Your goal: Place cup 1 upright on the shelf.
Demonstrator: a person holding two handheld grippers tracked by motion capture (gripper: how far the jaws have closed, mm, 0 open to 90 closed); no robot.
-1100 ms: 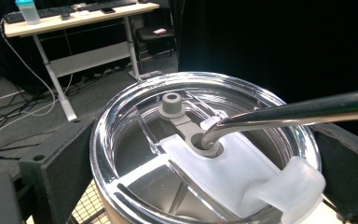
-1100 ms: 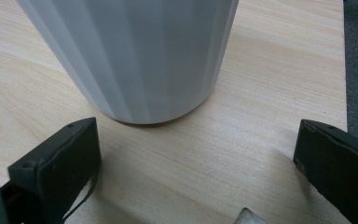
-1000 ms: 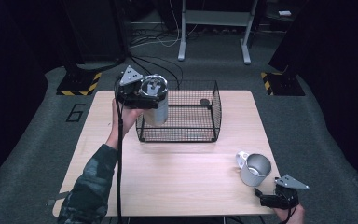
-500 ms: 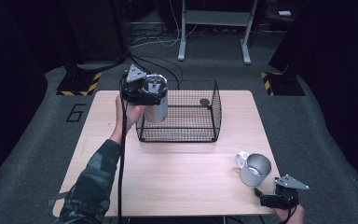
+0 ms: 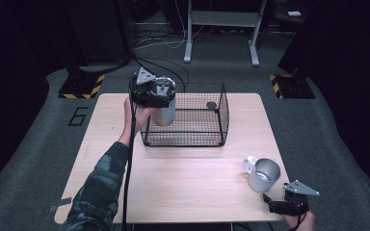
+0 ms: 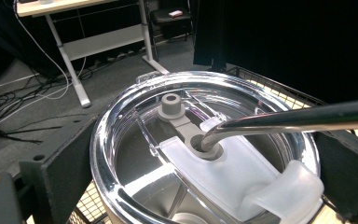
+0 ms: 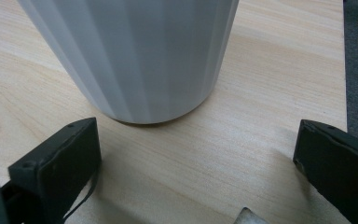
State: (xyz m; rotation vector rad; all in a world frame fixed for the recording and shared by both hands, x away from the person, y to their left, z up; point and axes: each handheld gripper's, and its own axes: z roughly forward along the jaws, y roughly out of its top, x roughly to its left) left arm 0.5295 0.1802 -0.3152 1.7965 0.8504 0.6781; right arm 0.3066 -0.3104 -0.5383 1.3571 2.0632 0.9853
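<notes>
My left gripper [image 5: 160, 94] is shut on a steel tumbler [image 5: 164, 111] and holds it up over the near left corner of the black wire basket [image 5: 192, 137]. In the left gripper view the tumbler's clear lid [image 6: 121, 121] sits between the jaws, and a metal straw [image 6: 298, 119] runs through its slider. A white ribbed mug [image 5: 263, 174] with a handle stands on the table at the front right. My right gripper [image 5: 274, 201] rests just in front of the white ribbed mug [image 7: 135, 56], open, jaws apart on either side of it without touching.
A small dark round object [image 5: 212, 105] lies inside the basket at its far right. The wooden table [image 5: 125, 187] has free room at the front left. Black stands with hazard tape [image 5: 84, 86] and a desk frame [image 5: 221, 29] stand on the floor behind.
The left gripper has carried the tumbler slightly right and toward the basket. The right gripper and the mug have stayed in place.
</notes>
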